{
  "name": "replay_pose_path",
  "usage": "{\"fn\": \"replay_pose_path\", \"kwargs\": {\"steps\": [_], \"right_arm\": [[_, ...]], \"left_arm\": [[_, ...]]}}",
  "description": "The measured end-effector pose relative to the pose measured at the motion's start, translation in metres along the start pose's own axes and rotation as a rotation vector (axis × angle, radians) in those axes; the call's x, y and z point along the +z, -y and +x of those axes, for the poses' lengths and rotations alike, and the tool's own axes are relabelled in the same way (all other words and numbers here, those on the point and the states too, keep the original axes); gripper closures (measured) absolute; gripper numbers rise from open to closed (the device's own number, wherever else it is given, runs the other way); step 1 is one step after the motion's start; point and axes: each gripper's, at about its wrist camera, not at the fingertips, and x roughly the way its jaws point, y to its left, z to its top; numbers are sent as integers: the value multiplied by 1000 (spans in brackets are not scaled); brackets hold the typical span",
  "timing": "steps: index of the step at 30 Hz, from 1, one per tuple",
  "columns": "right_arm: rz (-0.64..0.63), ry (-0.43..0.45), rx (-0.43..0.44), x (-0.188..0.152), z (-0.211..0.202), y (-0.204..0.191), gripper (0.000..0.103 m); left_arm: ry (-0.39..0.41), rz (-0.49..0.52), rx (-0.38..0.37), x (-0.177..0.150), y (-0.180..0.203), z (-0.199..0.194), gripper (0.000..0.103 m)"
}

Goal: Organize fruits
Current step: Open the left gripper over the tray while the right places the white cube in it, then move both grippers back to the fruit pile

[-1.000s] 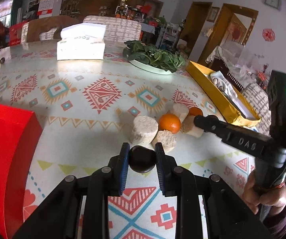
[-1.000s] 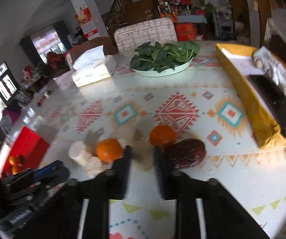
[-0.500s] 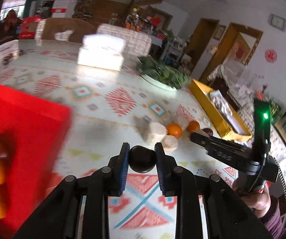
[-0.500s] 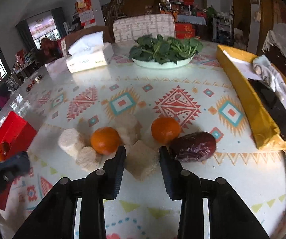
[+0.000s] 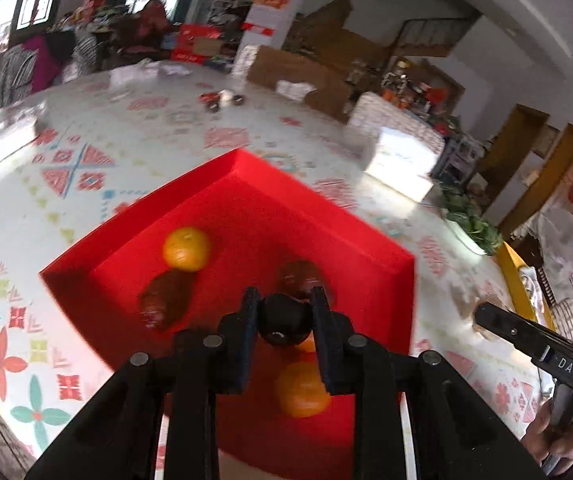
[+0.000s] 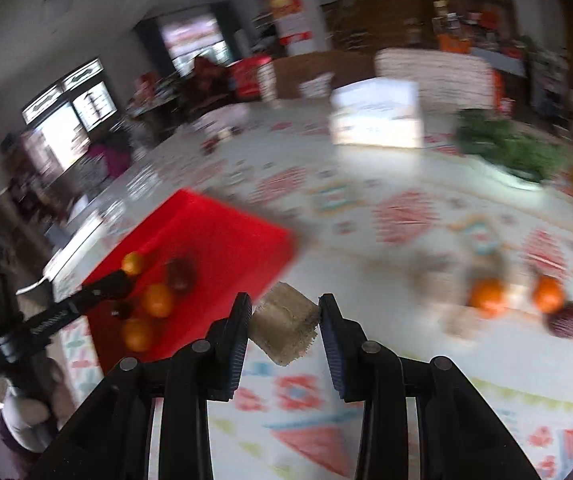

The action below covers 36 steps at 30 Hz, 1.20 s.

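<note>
Glossy dark round fruit (image 5: 284, 319) pinched in left hand-held gripper (image 5: 285, 326), coarse tan block (image 6: 285, 322) in right hand-held gripper (image 6: 285, 330).

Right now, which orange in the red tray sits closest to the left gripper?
The orange just below the left gripper, partly behind its fingers; the other orange lies farther back.

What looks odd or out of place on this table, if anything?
The right hand-held gripper carries a beige block, not a fruit, in a fruit-sorting job. Similar pale blocks, blurred, sit among the oranges on the table. The red tray holds only fruit. Nothing looks spilled or broken.
</note>
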Motion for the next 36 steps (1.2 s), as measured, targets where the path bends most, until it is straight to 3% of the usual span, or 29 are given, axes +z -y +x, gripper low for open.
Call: {"fn": "replay_pose_path", "kwargs": {"steps": [4,8,10,12,17,29,33,36], "right_arm": [[-51,-66,40,8,41,-42,65],[-84,-126,19,12,75,-62,65],[-97,-148,1,13,89,-68,65],[-93,-166,-8,15,100,-68,64],[-49,-170,-3,17,111,-64,62],[-4,-38,-26,15,45,-28,52],[46,1,-67,8,12,10,52],[99,37,-119,1,-18,52,52]], "left_arm": [[-32,11,18,-1,-7,9,78],[-41,14,15,-4,-10,10,77],[-41,12,-4,-4,-10,10,72],[-34,10,-12,-5,-12,6,59],[-1,3,-24,-1,-14,-7,55],[6,36,-42,-4,16,-22,45],[-6,75,-53,-10,36,-24,44],[-11,103,-66,-15,52,-26,37]]}}
